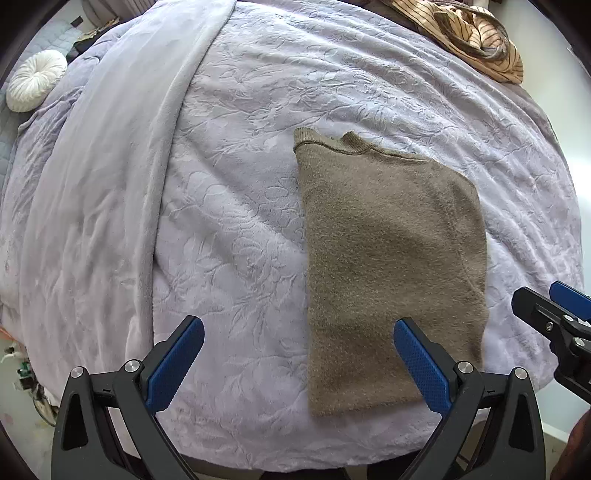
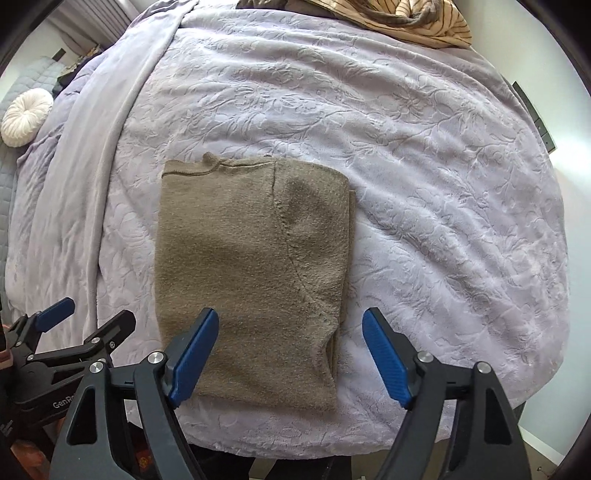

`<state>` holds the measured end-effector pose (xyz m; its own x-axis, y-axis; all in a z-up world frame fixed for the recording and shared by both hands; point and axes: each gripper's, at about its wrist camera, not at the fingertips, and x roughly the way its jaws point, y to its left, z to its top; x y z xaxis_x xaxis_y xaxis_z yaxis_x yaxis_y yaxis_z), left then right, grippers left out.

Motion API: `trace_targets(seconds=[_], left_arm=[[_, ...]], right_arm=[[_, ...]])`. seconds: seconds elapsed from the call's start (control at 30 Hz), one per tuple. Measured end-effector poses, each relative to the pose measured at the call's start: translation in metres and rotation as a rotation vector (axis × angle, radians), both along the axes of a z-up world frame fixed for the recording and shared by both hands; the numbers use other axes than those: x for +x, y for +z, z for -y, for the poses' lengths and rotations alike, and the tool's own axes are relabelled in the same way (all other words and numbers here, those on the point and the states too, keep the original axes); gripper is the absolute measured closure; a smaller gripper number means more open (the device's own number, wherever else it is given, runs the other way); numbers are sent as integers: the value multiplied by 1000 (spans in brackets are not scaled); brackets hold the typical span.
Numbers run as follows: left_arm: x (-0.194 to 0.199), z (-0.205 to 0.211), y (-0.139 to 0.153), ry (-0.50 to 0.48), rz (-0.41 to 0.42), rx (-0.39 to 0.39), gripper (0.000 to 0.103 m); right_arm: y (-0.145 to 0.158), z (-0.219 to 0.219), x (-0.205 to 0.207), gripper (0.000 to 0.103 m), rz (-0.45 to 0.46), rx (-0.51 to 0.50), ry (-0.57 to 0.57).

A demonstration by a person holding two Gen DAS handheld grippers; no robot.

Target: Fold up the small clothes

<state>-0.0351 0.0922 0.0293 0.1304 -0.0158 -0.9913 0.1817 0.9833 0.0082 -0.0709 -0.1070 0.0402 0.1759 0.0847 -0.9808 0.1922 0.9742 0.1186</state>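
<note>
A brown knit garment (image 1: pixel 391 266) lies folded into a long rectangle on the lilac bedspread (image 1: pixel 240 206), its ribbed neck edge at the far end. It also shows in the right wrist view (image 2: pixel 255 266). My left gripper (image 1: pixel 299 332) is open and empty above the garment's near left edge, its right finger over the cloth. My right gripper (image 2: pixel 291 325) is open and empty above the garment's near right part. The right gripper also shows in the left wrist view (image 1: pixel 546 295), and the left gripper in the right wrist view (image 2: pixel 96 314).
A striped tan garment (image 1: pixel 472 37) lies bunched at the far right of the bed (image 2: pixel 417 22). A white round cushion (image 1: pixel 35 85) sits at the far left. A smooth lilac blanket strip (image 1: pixel 110 184) runs down the left side. The bed's near edge is just below the grippers.
</note>
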Motion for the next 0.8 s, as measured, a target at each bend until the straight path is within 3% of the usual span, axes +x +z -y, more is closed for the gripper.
trace_targets(seconds=[0.8], left_arm=[[-1, -4, 12, 18, 9, -1, 0]], right_arm=[[5, -7, 3, 20, -14, -19, 16]])
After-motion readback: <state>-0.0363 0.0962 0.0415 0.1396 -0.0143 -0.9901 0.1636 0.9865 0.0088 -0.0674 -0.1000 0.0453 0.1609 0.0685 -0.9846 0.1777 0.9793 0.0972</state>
